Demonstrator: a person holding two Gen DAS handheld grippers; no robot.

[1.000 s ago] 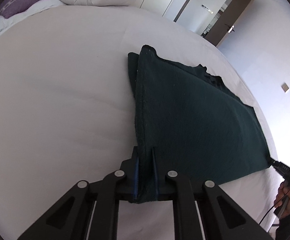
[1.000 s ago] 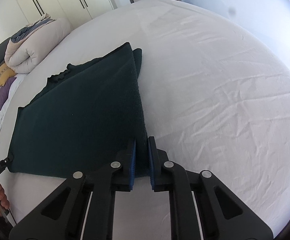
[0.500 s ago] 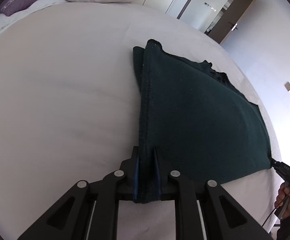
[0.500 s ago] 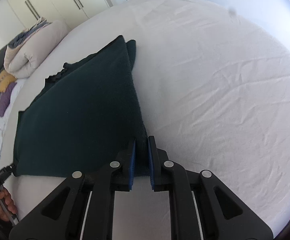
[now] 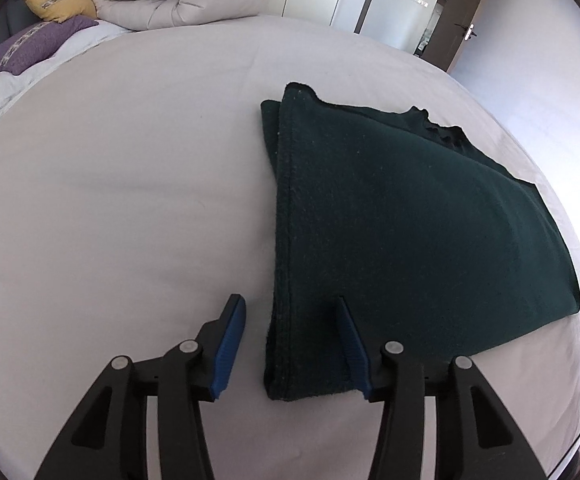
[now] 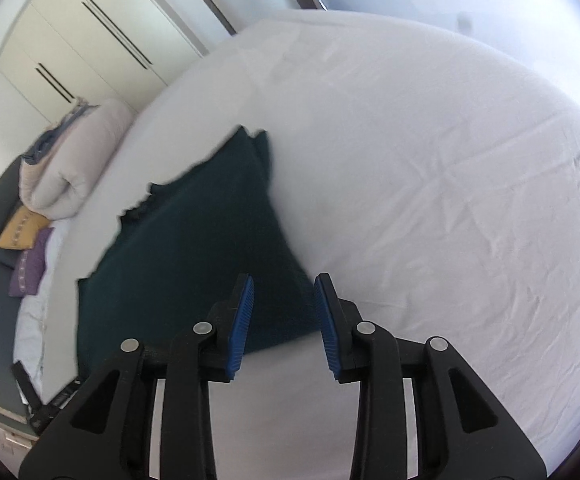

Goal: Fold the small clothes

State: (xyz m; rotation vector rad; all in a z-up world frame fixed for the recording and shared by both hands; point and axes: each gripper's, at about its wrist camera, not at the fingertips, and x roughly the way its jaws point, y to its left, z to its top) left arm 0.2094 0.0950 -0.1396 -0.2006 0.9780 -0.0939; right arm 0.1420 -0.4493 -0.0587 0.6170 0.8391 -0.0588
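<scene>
White bed sheet [image 5: 130, 200] under folded dark-green garment [image 5: 410, 220], left gripper [image 5: 290, 344] and right gripper [image 6: 284, 316] both agape; doorway only leftward.

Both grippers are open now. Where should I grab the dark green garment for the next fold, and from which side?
Probably the near corner of the dark green garment, approached from the near edge with the left gripper. The stacked layers end there in a thick edge, already between the open jaws.

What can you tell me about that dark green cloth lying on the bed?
The dark green garment looks like thick, fuzzy knit. It lies folded flat in layers on the white bed sheet, with a stitched edge along its left side and a ragged far edge. Both the left hand-held gripper and right hand-held gripper are open, not clamping it.
</scene>
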